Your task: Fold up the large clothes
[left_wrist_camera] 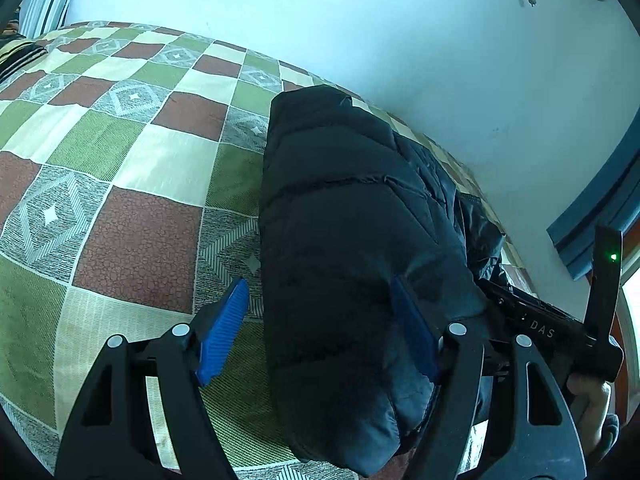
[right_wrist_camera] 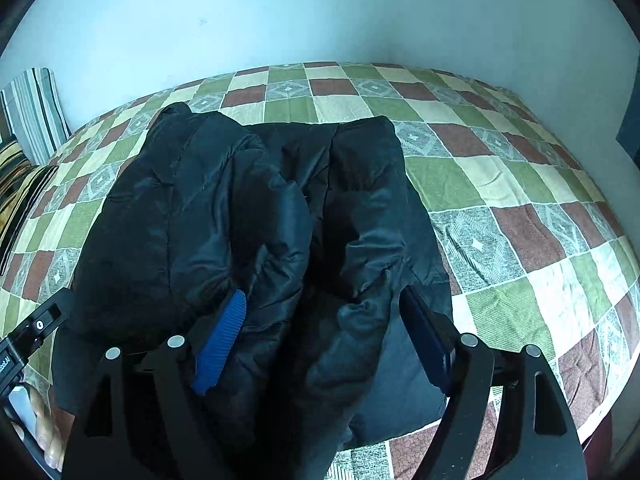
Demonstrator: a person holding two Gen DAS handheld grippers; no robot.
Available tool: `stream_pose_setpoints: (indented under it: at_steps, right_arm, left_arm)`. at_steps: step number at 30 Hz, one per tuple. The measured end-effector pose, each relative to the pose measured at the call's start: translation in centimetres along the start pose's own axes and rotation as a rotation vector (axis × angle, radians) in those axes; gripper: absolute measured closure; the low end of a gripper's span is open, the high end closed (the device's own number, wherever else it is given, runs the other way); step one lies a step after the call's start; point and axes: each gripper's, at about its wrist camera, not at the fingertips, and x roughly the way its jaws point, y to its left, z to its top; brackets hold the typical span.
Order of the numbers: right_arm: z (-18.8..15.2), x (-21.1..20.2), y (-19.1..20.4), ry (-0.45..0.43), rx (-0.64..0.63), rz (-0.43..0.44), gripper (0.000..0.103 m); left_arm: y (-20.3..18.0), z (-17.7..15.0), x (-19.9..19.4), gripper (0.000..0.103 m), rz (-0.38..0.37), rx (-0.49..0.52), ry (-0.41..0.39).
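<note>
A black puffer jacket is lying partly folded on a bed covered with a patchwork quilt in green, cream and rust squares, close against a pale blue wall.

The right gripper is hovering over the jacket's near end with its jaws spread wide. The padded bulk is sitting directly between and ahead of them, one blue pad lying over the jacket's left lobe and the other finger over the right lobe. Seen from these jaws, the jacket's long axis is running straight away toward the wall, its far end pointing at the wall and its near end sitting under the fingers. A dark valley is running down the middle, splitting it into two puffy halves.

The left gripper is also standing spread. Its right finger is pressing into or resting against the jacket; whether it is truly touching I cannot tell. Its left pad is hanging over bare quilt. From these jaws the jacket is lying ahead and to the right, long axis running forward and away.

Judging by this, the right gripper is the better centred one, so a fold along the long axis probably depends on gripping that near end.
</note>
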Motion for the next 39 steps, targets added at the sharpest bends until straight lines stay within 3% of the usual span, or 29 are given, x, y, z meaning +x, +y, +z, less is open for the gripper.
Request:
stream_pose_setpoints:
  at_steps: [18, 33, 39]
  right_arm:
    - [-0.8, -1.1, -0.1, 0.020, -0.018, 0.031, 0.025]
    - [-1.4, -1.3, 0.3, 0.066, -0.007, 0.151, 0.026]
    - [-1.3, 0.2, 1.0, 0.096, -0.007, 0.201, 0.065]
  left_arm:
    - [0.1, -0.1, 0.6, 0.030, -0.017, -0.016, 0.014]
    - [0.1, -0.1, 0.8, 0.029, -0.028, -0.023, 0.023]
    - [0.0, 0.0, 0.9, 0.029, -0.031, -0.019, 0.031]
